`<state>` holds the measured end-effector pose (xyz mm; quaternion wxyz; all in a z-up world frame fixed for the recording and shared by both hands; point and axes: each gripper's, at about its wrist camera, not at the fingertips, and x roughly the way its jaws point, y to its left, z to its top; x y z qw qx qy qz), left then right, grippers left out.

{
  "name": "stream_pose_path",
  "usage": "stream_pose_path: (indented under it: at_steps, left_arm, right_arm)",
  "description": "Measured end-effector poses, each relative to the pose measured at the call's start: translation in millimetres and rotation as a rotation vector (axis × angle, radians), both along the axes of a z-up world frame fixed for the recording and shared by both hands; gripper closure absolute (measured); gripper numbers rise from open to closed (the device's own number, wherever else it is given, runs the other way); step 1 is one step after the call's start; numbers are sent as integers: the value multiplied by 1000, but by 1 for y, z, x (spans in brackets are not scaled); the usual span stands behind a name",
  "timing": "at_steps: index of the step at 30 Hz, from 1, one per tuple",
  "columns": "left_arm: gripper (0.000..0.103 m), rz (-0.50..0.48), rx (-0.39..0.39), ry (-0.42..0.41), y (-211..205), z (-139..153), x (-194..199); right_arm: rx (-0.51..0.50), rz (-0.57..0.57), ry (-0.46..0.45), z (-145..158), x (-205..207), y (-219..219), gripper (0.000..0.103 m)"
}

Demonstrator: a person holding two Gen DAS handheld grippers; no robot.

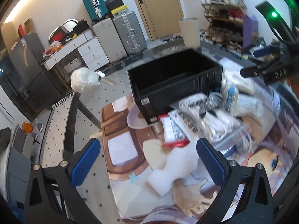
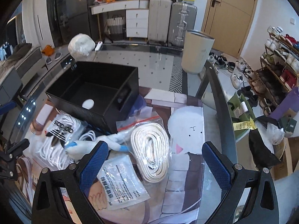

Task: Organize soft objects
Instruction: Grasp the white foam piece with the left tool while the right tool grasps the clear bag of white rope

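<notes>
The bagged soft goods lie heaped on the table [image 2: 162,69] beside the black box [image 2: 93,91]: a coiled white strap in a zip bag [image 2: 151,149], a printed white pouch [image 2: 121,183], and a bag of white cords [image 2: 56,140]. The right tongs [image 2: 155,166] stand wide open above the strap and pouch, gripping nothing. The left tongs [image 1: 147,166] stand wide open over a white foam piece [image 1: 172,169], empty. A cream cylinder [image 2: 198,52] stands behind.
</notes>
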<state>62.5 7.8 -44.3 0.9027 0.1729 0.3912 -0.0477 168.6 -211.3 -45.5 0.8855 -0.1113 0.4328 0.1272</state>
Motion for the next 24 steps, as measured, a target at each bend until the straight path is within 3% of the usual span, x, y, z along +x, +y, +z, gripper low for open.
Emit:
stream_pose_path:
  at_steps: [8, 10, 12, 14, 16, 18, 24]
  left_arm:
    - [1, -47, -15, 109, -1, -19, 8]
    - [8, -51, -20, 131, -2, -25, 9]
    - [16, -68, -24, 150, -2, -28, 8]
    - [24, -84, -36, 176, -3, -31, 8]
    - [38, -92, -46, 196, -3, -34, 9]
    - [62, -109, -69, 237, -3, -37, 9]
    - [64, -150, -108, 251, -8, -34, -1]
  right_arm:
    - [-66, 43, 97, -34, 23, 5, 4]
    - [-72, 48, 111, -39, 26, 5, 9]
    - [-74, 52, 133, -47, 32, 5, 32]
    - [-64, 59, 163, -53, 36, 4, 41]
    - [-50, 69, 194, -60, 38, 5, 46]
    - [-73, 83, 199, -64, 35, 8, 59]
    - [-16, 127, 225, -54, 10, 4, 65]
